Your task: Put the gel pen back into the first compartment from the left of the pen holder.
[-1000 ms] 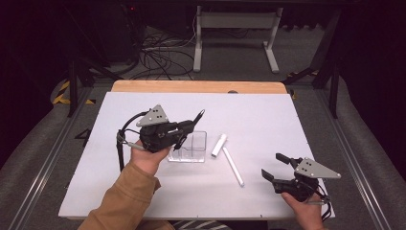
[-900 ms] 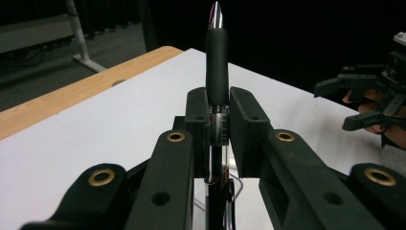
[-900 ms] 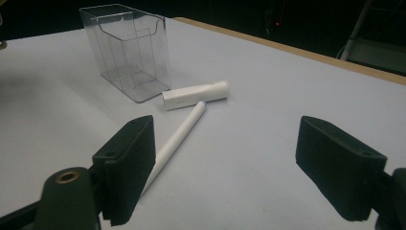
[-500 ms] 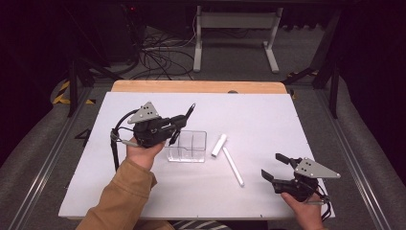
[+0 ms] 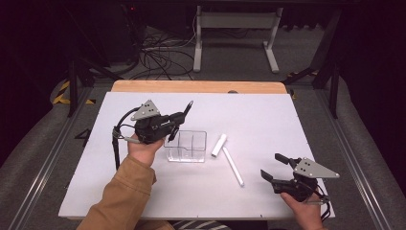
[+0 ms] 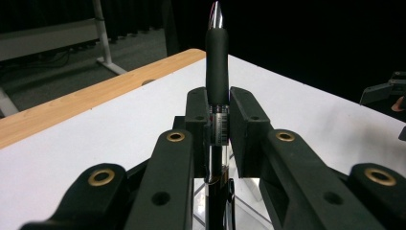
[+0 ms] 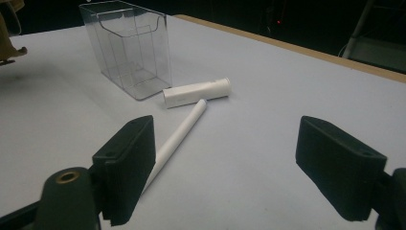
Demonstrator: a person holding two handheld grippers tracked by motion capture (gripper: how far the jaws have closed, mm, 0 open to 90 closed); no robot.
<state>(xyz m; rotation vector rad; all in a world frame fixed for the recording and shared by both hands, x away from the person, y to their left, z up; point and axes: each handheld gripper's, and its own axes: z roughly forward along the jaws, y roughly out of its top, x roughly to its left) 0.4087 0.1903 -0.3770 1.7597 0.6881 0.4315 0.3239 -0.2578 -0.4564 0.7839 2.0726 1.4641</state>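
High view: the left hand-held gripper (image 5: pixel 181 120), clamped on a black pen (image 5: pixel 187 109), hangs just left of the clear holder (image 5: pixel 187 146) on the white worktop (image 5: pixel 268 124). The right hand-held gripper (image 5: pixel 274 167) sits well right of the holder.

Left gripper view: its jaws pinch the pen (image 6: pixel 218 72), tip upward.

Right gripper view: its jaws gape wide, empty; a white pen (image 7: pixel 179 134) and a white cap (image 7: pixel 196 92) lie just beside the holder (image 7: pixel 128 47).

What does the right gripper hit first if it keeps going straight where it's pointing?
Probably the long white stick lying just ahead of the open right gripper, with the short white tube and clear box behind it. Depth is uncertain.
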